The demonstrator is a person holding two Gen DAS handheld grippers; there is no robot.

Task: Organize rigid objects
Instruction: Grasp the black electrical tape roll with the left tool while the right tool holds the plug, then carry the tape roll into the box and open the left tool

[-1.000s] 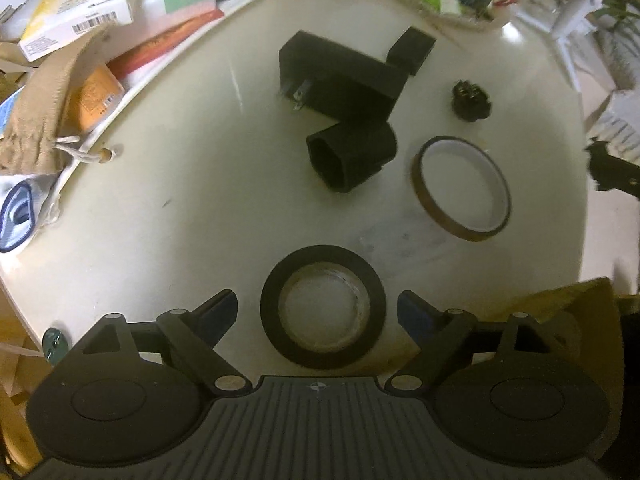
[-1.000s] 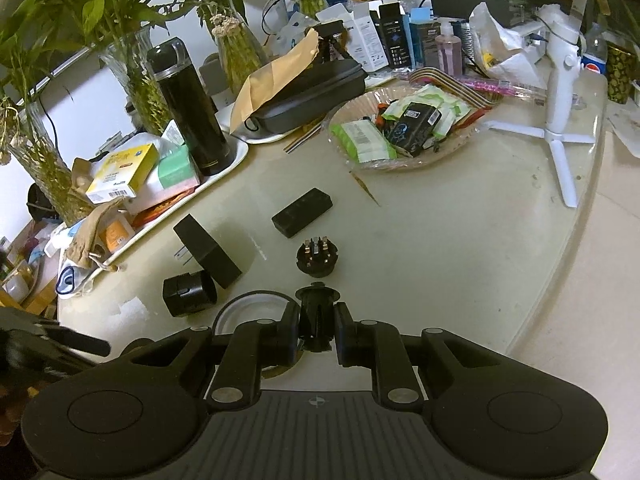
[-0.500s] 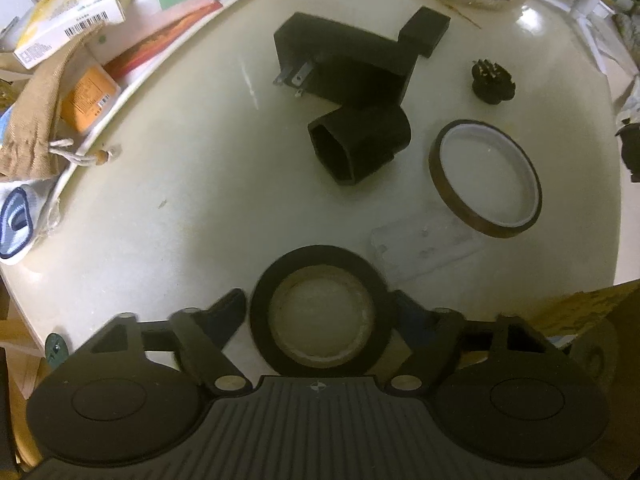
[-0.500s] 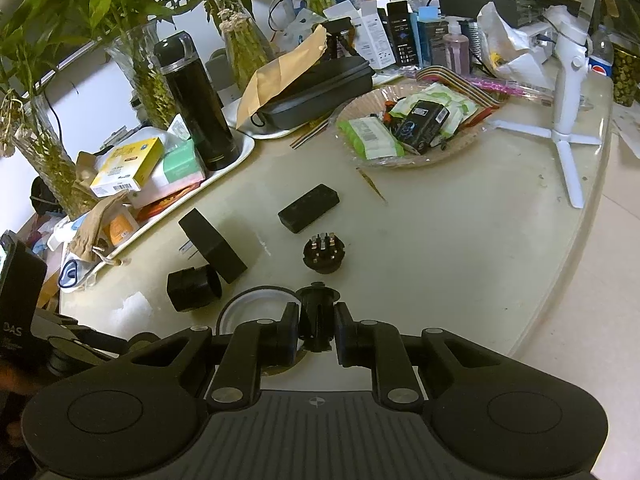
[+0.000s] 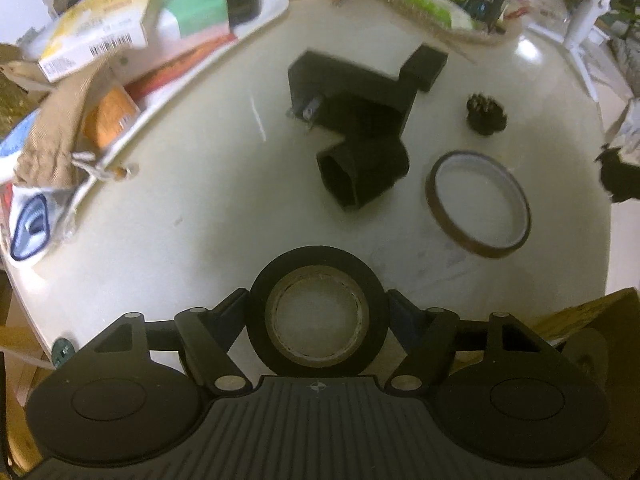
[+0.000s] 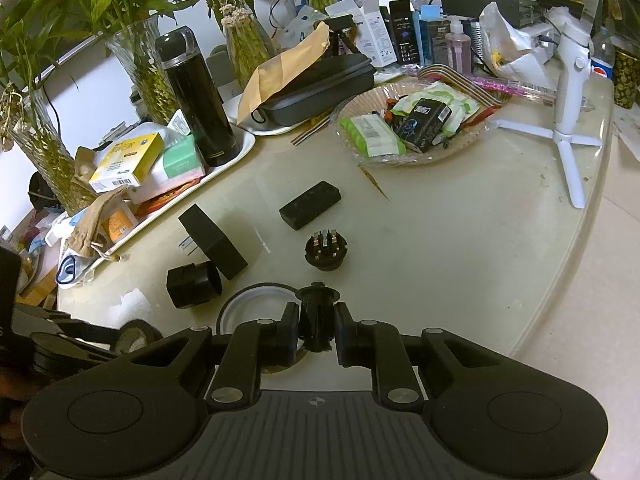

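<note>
Black tape roll (image 5: pixel 317 311) clamped between left gripper (image 5: pixel 318 308) fingers; right gripper (image 6: pixel 317 320) closed on small black plug (image 6: pixel 317 312).

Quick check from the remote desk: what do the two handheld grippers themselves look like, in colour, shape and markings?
Both the left gripper and the right gripper look alike: matte black, a ribbed grey-black centre plate with a small round crosshair mark, a round disc housing on each side, and angled linkage arms with silver pivot pins. The left jaws show blue pads. No cables or sleeves visible.
</note>
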